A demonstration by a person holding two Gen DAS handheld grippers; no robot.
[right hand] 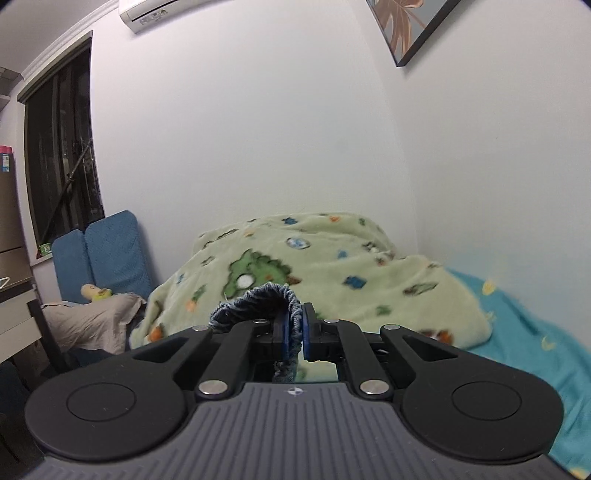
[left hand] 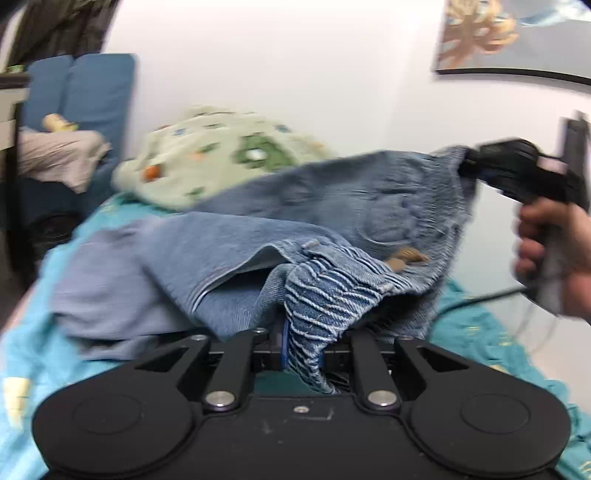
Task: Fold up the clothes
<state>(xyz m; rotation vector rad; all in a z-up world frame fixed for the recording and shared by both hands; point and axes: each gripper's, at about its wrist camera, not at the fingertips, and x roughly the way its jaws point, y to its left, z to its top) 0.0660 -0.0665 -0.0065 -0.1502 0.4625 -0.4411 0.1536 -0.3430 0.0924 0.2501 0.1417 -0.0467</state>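
A pair of blue denim jeans (left hand: 229, 251) is lifted above the turquoise bed sheet (left hand: 480, 332). My left gripper (left hand: 303, 347) is shut on the elastic waistband close to the camera. My right gripper (left hand: 469, 166) appears at the right of the left wrist view, held by a hand, shut on the other end of the waistband, which stretches between the two grippers. In the right wrist view my right gripper (right hand: 295, 332) pinches the gathered denim waistband (right hand: 258, 302) between its blue pads. The trouser legs hang down to the left and lie partly on the sheet.
A pale green patterned fleece blanket (right hand: 332, 277) is heaped at the far end of the bed against the white wall. Blue cushions (right hand: 107, 254) and a beige cloth (right hand: 88, 321) lie to the left. A framed picture (left hand: 517, 33) hangs on the wall.
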